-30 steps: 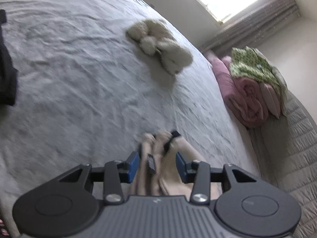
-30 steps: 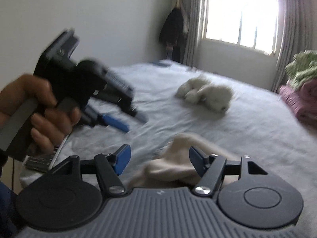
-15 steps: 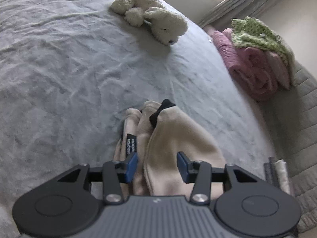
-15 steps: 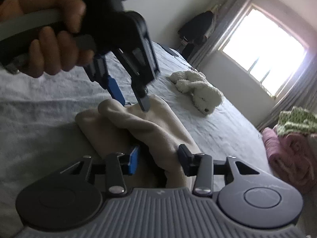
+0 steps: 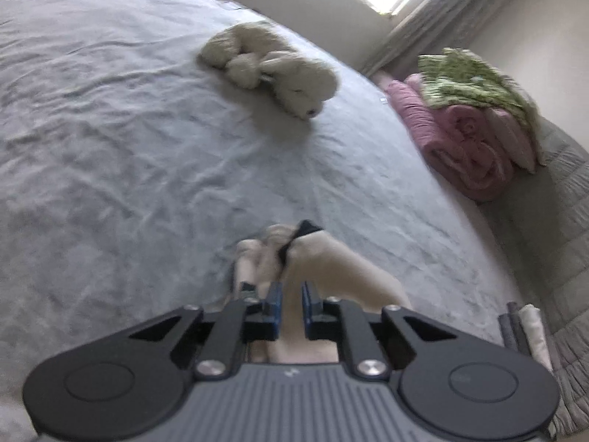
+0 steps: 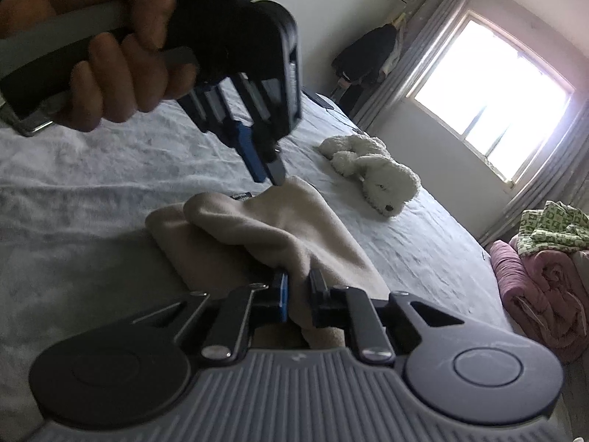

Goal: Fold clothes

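Note:
A beige fleece garment (image 6: pixel 257 228) with a black inner trim (image 5: pixel 300 235) lies bunched on the grey bed sheet (image 5: pixel 110 140). In the left wrist view my left gripper (image 5: pixel 291 304) is shut on a fold of the beige garment (image 5: pixel 331 269). From the right wrist view, that left gripper (image 6: pixel 270 173) pinches the garment's far edge, a hand (image 6: pixel 103 51) holding its handle. My right gripper (image 6: pixel 298 294) is shut on the garment's near edge, lifting a ridge of cloth between the two grips.
A white plush toy (image 5: pixel 272 66) lies further up the bed. Rolled pink bedding (image 5: pixel 464 140) with a green patterned cloth (image 5: pixel 475 81) on top sits at the right edge. A window (image 6: pixel 493 99) with curtains is behind, dark clothes (image 6: pixel 364 59) hanging beside it.
Both grippers have closed on the beige garment; half a second ago their jaws stood apart around it. The cloth now rises slightly between the two grips.

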A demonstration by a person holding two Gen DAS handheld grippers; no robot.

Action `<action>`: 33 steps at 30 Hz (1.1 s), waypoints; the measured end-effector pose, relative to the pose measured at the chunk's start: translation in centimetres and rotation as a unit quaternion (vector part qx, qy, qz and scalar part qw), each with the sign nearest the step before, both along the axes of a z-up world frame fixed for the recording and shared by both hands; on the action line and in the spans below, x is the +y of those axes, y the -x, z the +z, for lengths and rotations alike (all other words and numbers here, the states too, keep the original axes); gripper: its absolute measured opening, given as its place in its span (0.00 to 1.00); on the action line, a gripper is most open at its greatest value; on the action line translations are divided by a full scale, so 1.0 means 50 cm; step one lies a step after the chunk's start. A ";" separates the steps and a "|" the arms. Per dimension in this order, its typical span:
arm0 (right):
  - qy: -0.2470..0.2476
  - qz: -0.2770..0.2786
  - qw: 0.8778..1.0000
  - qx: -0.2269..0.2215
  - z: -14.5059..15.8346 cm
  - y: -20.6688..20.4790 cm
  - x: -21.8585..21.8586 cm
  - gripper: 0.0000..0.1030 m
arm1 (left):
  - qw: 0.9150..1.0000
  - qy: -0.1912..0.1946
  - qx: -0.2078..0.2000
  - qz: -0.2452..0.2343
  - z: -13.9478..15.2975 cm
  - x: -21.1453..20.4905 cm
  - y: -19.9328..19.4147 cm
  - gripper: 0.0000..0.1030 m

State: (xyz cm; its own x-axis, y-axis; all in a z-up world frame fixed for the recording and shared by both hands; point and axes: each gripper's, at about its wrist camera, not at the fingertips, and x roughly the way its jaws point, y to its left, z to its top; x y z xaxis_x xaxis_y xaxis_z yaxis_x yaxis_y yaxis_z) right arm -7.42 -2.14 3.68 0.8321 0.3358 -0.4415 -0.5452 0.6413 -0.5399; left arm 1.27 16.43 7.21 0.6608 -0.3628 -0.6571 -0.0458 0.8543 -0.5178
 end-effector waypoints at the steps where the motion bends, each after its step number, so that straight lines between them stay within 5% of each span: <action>1: 0.007 0.001 1.000 0.000 -0.004 0.001 0.002 0.14 | 1.000 0.008 0.010 0.002 -0.006 0.005 -0.004 0.21; 4: 0.029 0.004 1.000 -0.001 -0.017 0.006 0.009 0.19 | 0.999 0.026 0.018 -0.003 -0.013 0.009 -0.011 0.46; 11: 0.032 0.003 0.999 0.000 -0.010 0.006 0.018 0.22 | 1.000 -0.003 0.016 -0.023 -0.026 -0.028 -0.026 0.47; 14: 0.035 0.005 0.999 -0.004 -0.011 0.004 0.019 0.22 | 0.999 -0.021 0.015 -0.027 -0.032 -0.039 -0.039 0.43; 16: 0.037 0.006 0.999 -0.006 -0.012 0.002 0.020 0.32 | 0.999 -0.028 0.010 -0.033 -0.032 -0.043 -0.043 0.31; 21: 0.043 0.009 0.999 -0.012 -0.014 -0.001 0.023 0.32 | 0.999 -0.031 0.004 -0.028 -0.025 -0.039 -0.040 0.12; 22: 0.044 0.010 0.999 -0.013 -0.014 -0.002 0.024 0.25 | 0.999 -0.030 0.002 -0.027 -0.022 -0.036 -0.039 0.10; 24: 0.041 0.009 0.999 -0.015 -0.015 -0.003 0.023 0.15 | 1.000 -0.020 -0.002 -0.024 -0.012 -0.028 -0.035 0.09; 29: 0.007 0.016 0.999 -0.027 0.009 0.014 0.019 0.14 | 1.000 -0.007 -0.015 -0.015 0.006 -0.005 -0.022 0.08; 33: 0.031 0.033 0.999 -0.016 -0.020 0.016 0.029 0.14 | 1.000 -0.019 0.005 -0.017 -0.014 -0.005 -0.021 0.08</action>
State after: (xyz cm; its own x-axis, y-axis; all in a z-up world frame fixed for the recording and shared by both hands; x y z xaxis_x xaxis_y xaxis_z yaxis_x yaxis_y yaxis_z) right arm -8.22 -0.72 2.70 0.8231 0.3625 -0.4371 -0.5669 0.5692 -0.5955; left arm 2.34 16.17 6.50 0.6417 -0.3601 -0.6772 -0.0212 0.8743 -0.4849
